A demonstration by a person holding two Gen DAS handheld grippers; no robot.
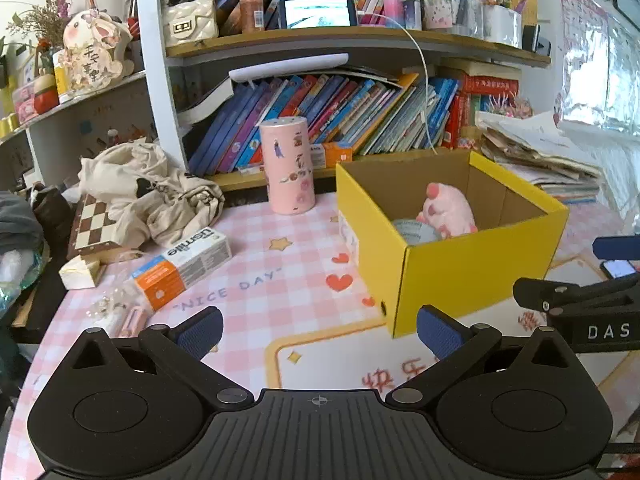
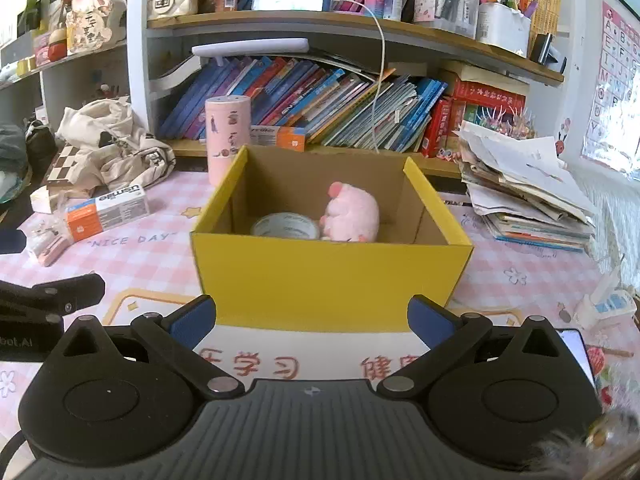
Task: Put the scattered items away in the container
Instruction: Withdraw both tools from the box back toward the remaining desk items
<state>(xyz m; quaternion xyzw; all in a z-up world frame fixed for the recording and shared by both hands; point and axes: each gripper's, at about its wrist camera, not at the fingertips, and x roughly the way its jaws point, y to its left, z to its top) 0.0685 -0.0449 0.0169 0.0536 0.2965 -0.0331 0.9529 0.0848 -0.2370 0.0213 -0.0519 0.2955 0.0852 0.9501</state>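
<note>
Grippers hang over the checked table (image 1: 256,280), both spread wide and empty: left gripper (image 1: 319,330), right gripper (image 2: 312,320). Yellow box (image 2: 332,276) holds a pink plush (image 2: 352,216) beside a tape roll (image 2: 286,226); a toothpaste carton (image 1: 184,266) lies outside it.

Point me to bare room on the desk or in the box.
Free: checked mat between the toothpaste carton and yellow box; box floor right of the pink plush. Crowded: left edge around the chessboard, and the paper stack on the right.
</note>
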